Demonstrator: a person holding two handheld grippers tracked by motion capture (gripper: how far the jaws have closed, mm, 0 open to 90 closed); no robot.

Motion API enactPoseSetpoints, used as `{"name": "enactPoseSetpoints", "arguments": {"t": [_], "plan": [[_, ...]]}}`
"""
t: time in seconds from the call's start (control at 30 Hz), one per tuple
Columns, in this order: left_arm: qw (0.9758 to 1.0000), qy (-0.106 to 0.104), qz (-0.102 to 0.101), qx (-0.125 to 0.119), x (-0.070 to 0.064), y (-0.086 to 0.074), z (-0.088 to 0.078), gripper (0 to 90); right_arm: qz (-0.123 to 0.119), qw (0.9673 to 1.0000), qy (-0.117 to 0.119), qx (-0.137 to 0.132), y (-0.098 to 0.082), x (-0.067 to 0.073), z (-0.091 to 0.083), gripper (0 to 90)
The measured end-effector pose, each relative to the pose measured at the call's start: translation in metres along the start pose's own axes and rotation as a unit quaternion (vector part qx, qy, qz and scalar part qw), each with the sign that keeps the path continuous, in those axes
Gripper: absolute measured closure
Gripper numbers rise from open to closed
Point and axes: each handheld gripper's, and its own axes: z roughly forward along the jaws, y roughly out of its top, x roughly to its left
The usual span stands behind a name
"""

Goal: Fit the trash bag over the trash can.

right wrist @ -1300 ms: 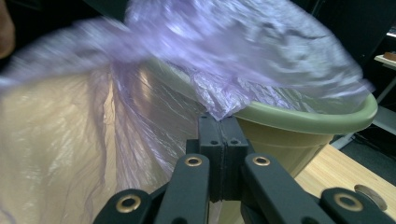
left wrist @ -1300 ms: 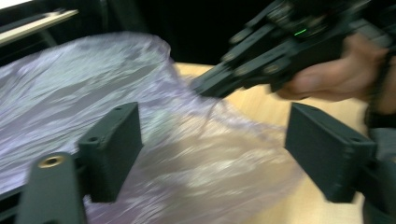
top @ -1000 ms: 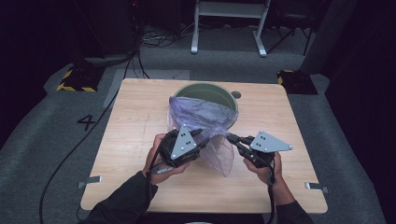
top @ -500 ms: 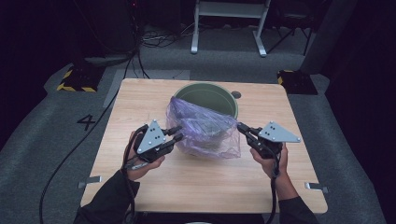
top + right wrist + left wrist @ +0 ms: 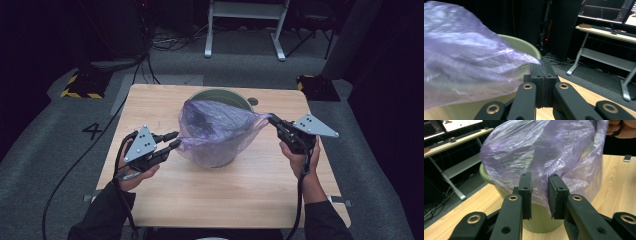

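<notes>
Both grippers have drawn apart, stretching the purple bag (image 5: 216, 131) over the green bin (image 5: 218, 97). Right gripper (image 5: 272, 120) pinches its edge; left gripper (image 5: 174, 140), jaws just narrowing, holds film loosely. Next: hook the rim.

Bare wooden tabletop (image 5: 240, 195) near the person gives free room w/ space left & right too. Centre blocked: round green plastic bucket (image 5: 220, 96) w/ thin purple plastic bag (image 5: 215, 131) stretched over it.

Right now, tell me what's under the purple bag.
The green bin stands under the purple bag; its far rim and lower wall show. The bag hides its near rim and inside.
</notes>
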Motion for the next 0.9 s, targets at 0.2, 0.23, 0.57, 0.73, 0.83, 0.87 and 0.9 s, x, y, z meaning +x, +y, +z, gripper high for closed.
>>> {"name": "enactPoseSetpoints", "arguments": {"t": [0.2, 0.23, 0.57, 0.73, 0.83, 0.87, 0.9], "plan": [[0.9996, -0.022, -0.006, 0.017, 0.003, -0.008, 0.003, 74.0, 0.016, 0.9996, -0.005, 0.023, -0.004, -0.01, 0.016, 90.0], [0.9994, -0.03, -0.001, 0.02, -0.003, -0.009, 0.004, 71.8, 0.018, 0.9994, -0.005, 0.029, -0.005, -0.012, 0.019, 90.0], [0.9994, -0.021, -0.02, -0.016, -0.023, 0.012, -0.01, 23.2, 0.013, 0.9991, 0.025, 0.032, -0.009, -0.011, 0.022, 90.0], [0.9989, -0.044, 0.009, -0.013, -0.037, 0.028, -0.011, 18.7, 0.0, 0.9991, 0.032, 0.027, -0.006, -0.007, 0.021, 89.9], [0.9987, -0.041, 0.026, -0.014, -0.042, 0.037, -0.008, 19.2, -0.01, 0.9989, 0.036, 0.028, -0.005, -0.005, 0.02, 90.0], [0.9987, -0.035, 0.033, -0.014, -0.04, 0.04, -0.007, 19.6, -0.013, 0.9988, 0.039, 0.028, -0.005, -0.004, 0.019, 90.0], [0.9988, -0.032, 0.035, -0.013, -0.036, 0.044, -0.007, 19.7, -0.016, 0.9985, 0.046, 0.026, -0.005, -0.004, 0.019, 90.0]]}}
